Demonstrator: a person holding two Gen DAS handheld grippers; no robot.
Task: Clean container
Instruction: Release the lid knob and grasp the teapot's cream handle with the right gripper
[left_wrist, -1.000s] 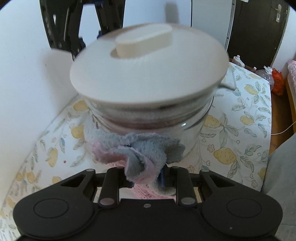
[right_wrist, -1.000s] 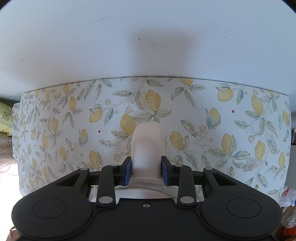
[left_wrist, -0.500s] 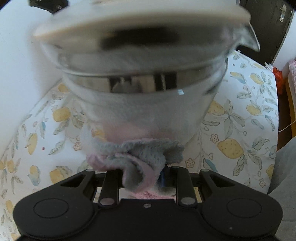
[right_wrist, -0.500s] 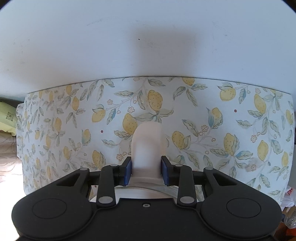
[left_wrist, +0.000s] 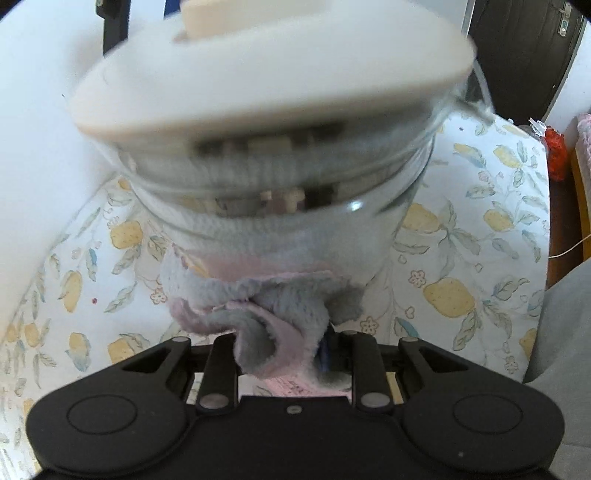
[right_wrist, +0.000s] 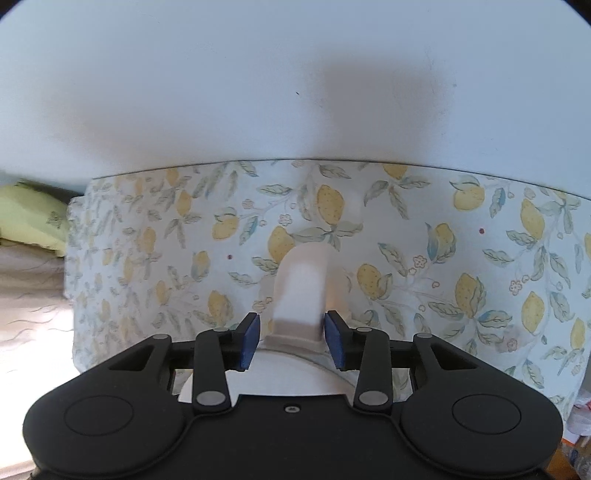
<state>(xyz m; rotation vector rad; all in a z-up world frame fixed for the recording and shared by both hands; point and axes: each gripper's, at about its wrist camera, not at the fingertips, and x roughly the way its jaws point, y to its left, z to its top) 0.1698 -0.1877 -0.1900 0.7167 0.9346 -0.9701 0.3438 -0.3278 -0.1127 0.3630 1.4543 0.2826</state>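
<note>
The glass container (left_wrist: 280, 206) stood on the lemon-print tablecloth (left_wrist: 480, 266), lid (left_wrist: 266, 70) seated. The left gripper (left_wrist: 284, 343) clamped the cloth (left_wrist: 258, 317) against the container's near wall. The right gripper (right_wrist: 291, 339) was opening, pads clear of the lid handle (right_wrist: 301, 291) between them. Best practice: withdraw straight up off the container.

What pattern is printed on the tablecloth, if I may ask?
Yellow lemons with green-blue leaves on white tablecloth; right wrist view.

Clear glossy glass container (left_wrist: 280, 221); matt cream plastic lid (left_wrist: 273, 74); fluffy grey-pink terry cloth (left_wrist: 258, 317); smooth lemon-print tablecloth (left_wrist: 480, 236).
</note>
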